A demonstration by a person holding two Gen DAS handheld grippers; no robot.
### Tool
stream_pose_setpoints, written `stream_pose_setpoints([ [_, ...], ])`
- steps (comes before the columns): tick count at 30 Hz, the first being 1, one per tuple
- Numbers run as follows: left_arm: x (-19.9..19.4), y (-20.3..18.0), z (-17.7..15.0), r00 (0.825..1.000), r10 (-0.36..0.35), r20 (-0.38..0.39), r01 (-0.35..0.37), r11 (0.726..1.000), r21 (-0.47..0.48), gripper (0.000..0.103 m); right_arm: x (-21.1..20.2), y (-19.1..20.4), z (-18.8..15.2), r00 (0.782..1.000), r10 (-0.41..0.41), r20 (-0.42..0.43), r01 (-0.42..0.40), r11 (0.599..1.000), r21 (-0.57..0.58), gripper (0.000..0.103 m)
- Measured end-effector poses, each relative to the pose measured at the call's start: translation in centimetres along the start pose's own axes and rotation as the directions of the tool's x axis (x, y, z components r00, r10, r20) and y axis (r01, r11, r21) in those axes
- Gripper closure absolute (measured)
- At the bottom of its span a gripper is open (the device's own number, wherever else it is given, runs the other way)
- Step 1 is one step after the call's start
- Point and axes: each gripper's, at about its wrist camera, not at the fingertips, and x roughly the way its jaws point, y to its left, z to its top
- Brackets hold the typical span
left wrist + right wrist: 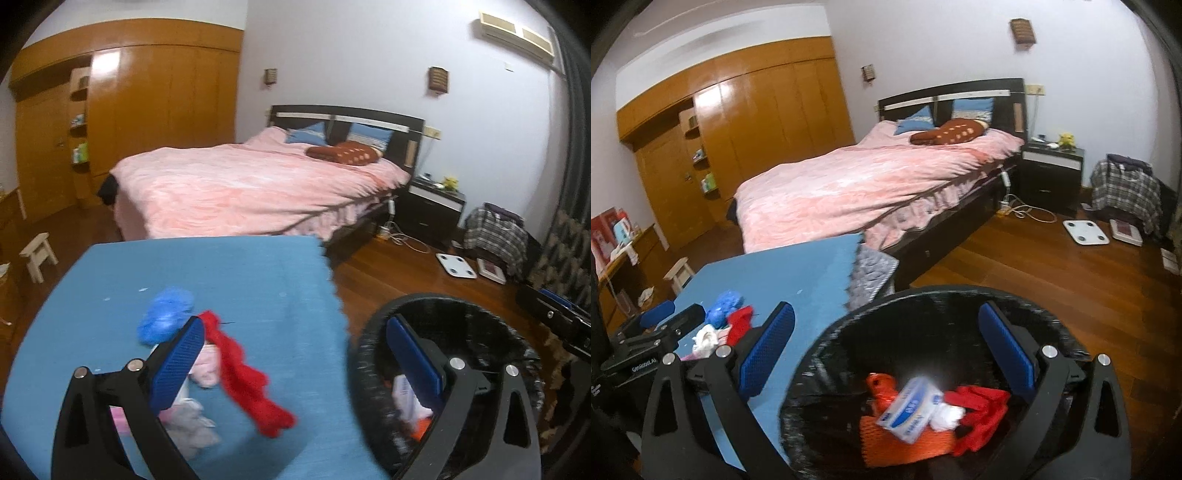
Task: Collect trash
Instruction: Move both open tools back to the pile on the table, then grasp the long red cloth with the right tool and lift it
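Here, the inventory. Right tool (886, 354): jaws spread wide, nothing between the pads, hanging over the black-lined trash bin (827, 332). Below it in the bin: orange mesh (905, 439), a blue-and-white packet (912, 410), red cloth (982, 406). Left tool (295, 358): also wide, empty, straddling the blue tabletop (221, 273) edge and the bin rim. Just beyond its left finger on the tabletop: red scrap (247, 376), blue crumpled bag (166, 314), pink and white pieces.

Bedroom (home), pink-covered bed (255, 184), wooden wardrobe (147, 103)
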Motion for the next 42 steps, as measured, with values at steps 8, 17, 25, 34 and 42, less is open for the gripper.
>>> stream_pose_setpoints([
  [8,-0.9,6.2,-1.0,0.993,0.116,-0.006,-0.116,0.992,-0.050,0.006,2.3,6.1,-0.4,0.995,0.092,-0.031,-0.093,0.994,-0.060,0.006],
  [17,-1.3,11.9,-2.5,0.977,0.211,-0.030,-0.212,0.973,-0.090,0.006,5.2,11.9,-1.3,0.982,0.171,-0.076,-0.179,0.977,-0.113,0.006],
  [25,-0.9,15.0,-3.9,0.968,0.243,-0.058,-0.248,0.962,-0.116,0.006,8.3,16.3,-3.4,0.974,0.191,-0.125,-0.209,0.965,-0.157,0.006],
  [34,0.0,16.6,-5.4,0.962,0.261,-0.081,-0.269,0.955,-0.121,0.006,12.2,19.0,-5.9,0.963,0.187,-0.193,-0.221,0.959,-0.175,0.006],
  [42,0.7,17.5,-5.6,0.965,0.249,-0.078,-0.258,0.954,-0.151,0.007,14.8,20.2,-6.7,0.951,0.183,-0.251,-0.237,0.949,-0.206,0.023],
])
